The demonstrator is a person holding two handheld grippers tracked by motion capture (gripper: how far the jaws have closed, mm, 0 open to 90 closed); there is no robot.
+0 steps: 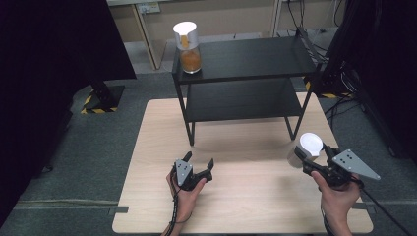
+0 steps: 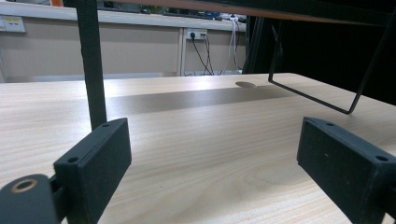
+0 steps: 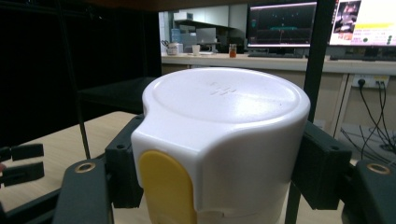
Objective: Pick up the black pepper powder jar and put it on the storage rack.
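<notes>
My right gripper (image 1: 306,156) is shut on a container with a white lid (image 1: 310,143) and holds it just above the table's right side. In the right gripper view the two pads press on the sides of the white lid (image 3: 224,121), which has a yellow tab (image 3: 166,189) at its front. My left gripper (image 1: 199,161) rests low over the table's front middle, open, with bare wood between its jaws in the left gripper view (image 2: 212,158). A second container (image 1: 187,46), white-lidded with orange contents, stands upright on the top left corner of the black shelf rack (image 1: 255,59).
The two-tier black rack stands on the far half of the light wooden table (image 1: 236,206); its thin legs (image 2: 93,70) rise just ahead of my left gripper. Dark curtains, cables and stand bases surround the table on the grey floor.
</notes>
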